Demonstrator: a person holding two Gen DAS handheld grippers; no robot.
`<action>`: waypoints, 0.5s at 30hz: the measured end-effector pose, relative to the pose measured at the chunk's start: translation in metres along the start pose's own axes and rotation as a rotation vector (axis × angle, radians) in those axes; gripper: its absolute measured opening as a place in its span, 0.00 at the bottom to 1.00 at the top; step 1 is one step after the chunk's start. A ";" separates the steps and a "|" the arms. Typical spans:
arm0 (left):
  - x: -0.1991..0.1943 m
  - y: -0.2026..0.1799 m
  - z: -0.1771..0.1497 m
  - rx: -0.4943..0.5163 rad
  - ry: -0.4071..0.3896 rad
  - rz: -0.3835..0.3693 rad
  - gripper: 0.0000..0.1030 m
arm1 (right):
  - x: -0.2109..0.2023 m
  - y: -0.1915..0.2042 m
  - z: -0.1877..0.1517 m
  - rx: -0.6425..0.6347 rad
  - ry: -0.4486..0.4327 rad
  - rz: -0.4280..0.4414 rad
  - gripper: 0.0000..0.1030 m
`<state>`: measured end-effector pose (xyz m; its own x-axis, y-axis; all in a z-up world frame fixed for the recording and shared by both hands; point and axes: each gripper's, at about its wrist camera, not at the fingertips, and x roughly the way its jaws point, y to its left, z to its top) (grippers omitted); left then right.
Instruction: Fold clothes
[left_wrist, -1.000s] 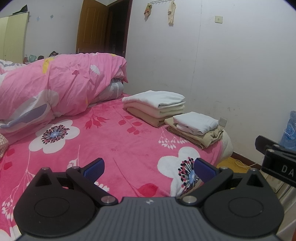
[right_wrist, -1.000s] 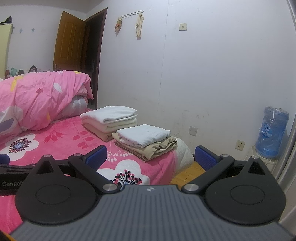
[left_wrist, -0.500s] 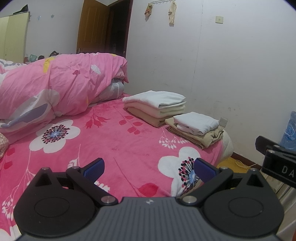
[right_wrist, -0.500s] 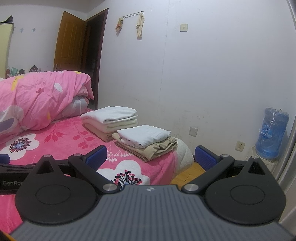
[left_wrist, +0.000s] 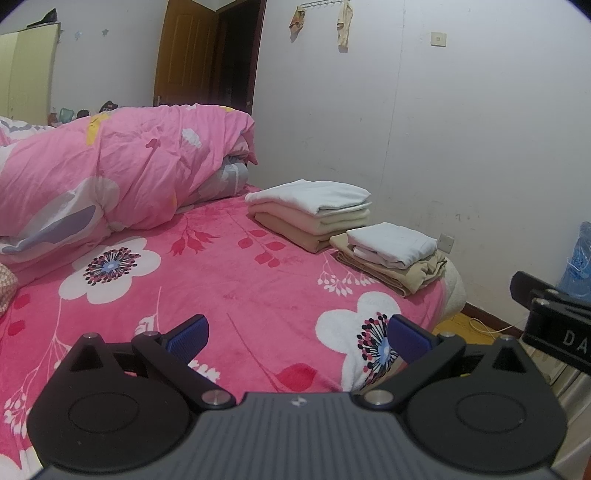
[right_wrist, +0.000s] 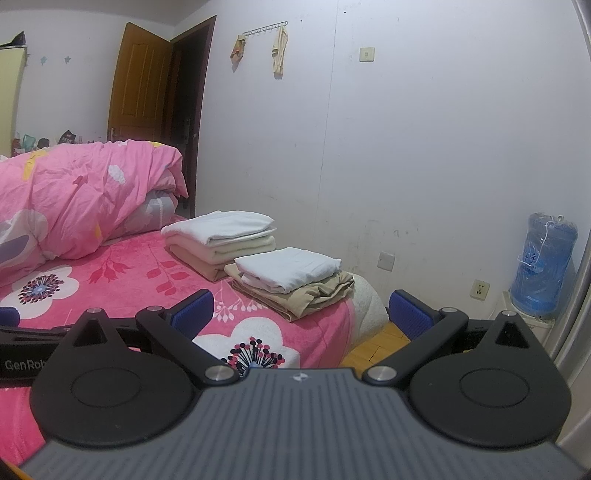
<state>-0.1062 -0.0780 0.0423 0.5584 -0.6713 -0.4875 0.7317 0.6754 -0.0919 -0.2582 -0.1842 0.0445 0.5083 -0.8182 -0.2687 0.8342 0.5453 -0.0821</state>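
Two stacks of folded clothes lie on the pink flowered bed (left_wrist: 229, 280) near its far corner. The farther stack (left_wrist: 314, 206) has a white piece over cream and tan ones; it also shows in the right wrist view (right_wrist: 221, 240). The nearer stack (left_wrist: 391, 254) is a white piece on beige trousers, seen from the right too (right_wrist: 291, 280). My left gripper (left_wrist: 297, 332) is open above the bed, holding nothing. My right gripper (right_wrist: 301, 314) is open and empty too, short of the nearer stack. Part of the right gripper (left_wrist: 554, 325) shows at the left view's right edge.
A bunched pink duvet (left_wrist: 110, 173) fills the bed's left side. A white wall (right_wrist: 424, 147) runs close behind the stacks. A blue water bottle (right_wrist: 543, 266) stands at the right, by a wooden floor strip (right_wrist: 373, 347). A brown door (right_wrist: 140, 81) stands open at the back.
Both views have shifted only very slightly; the stacks and both open grippers stay as they were.
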 end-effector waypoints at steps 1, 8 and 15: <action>0.000 0.000 0.000 0.000 0.000 0.000 1.00 | 0.000 0.000 0.000 0.000 0.000 0.000 0.99; 0.000 0.000 -0.001 0.000 0.000 -0.001 1.00 | -0.001 0.001 -0.001 0.001 -0.001 0.000 0.99; -0.001 0.001 0.000 0.001 0.001 -0.002 1.00 | 0.000 0.000 -0.001 0.002 -0.001 0.002 0.99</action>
<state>-0.1058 -0.0765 0.0426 0.5562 -0.6723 -0.4885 0.7333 0.6736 -0.0920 -0.2583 -0.1836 0.0438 0.5101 -0.8175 -0.2675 0.8337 0.5464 -0.0801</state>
